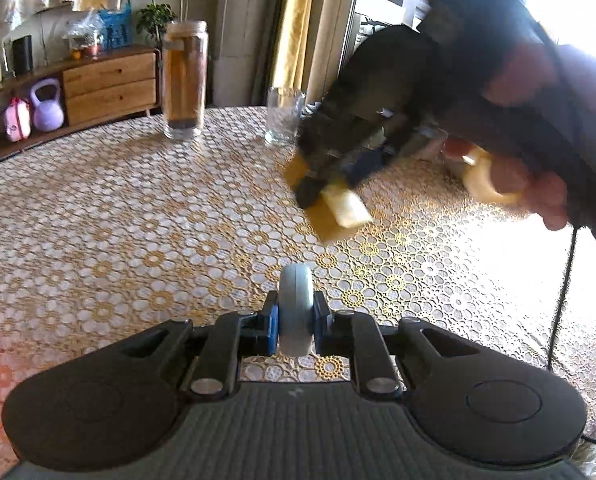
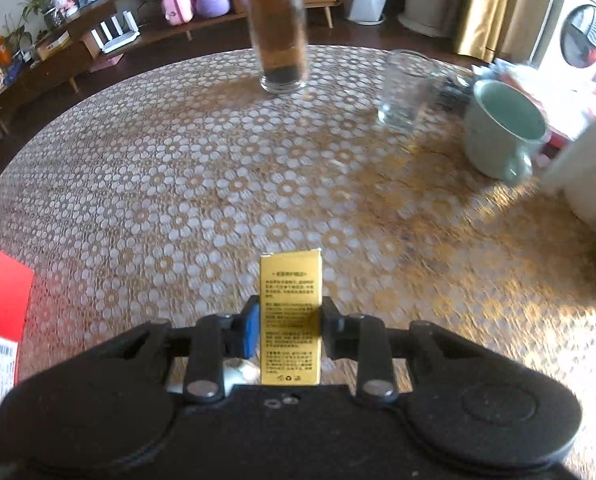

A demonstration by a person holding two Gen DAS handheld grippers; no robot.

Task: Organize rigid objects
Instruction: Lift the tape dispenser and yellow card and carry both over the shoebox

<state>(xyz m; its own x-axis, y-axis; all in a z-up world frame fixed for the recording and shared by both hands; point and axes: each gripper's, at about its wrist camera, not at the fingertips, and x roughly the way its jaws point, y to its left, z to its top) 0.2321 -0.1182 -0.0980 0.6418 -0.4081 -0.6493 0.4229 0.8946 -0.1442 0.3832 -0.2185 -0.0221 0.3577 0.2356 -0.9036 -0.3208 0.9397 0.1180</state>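
Note:
My left gripper (image 1: 295, 320) is shut on a small grey-blue disc (image 1: 295, 312), held on edge above the patterned table. My right gripper (image 2: 290, 326) is shut on a small gold box (image 2: 291, 320) with printed text, held upright above the table. In the left wrist view the right gripper (image 1: 330, 196) shows blurred at centre right, with the gold box (image 1: 332, 226) in it, above the tablecloth. A tall glass jar (image 2: 278, 28) with brown contents stands at the far side; it also shows in the left wrist view (image 1: 185, 80).
A clear drinking glass (image 2: 404, 92) and a pale green mug (image 2: 502, 128) stand at the far right of the round table (image 2: 178, 160). A red box (image 2: 0, 312) lies at the left edge. A white object (image 2: 586, 168) stands at the right. The glass (image 1: 284, 114) shows beside the jar.

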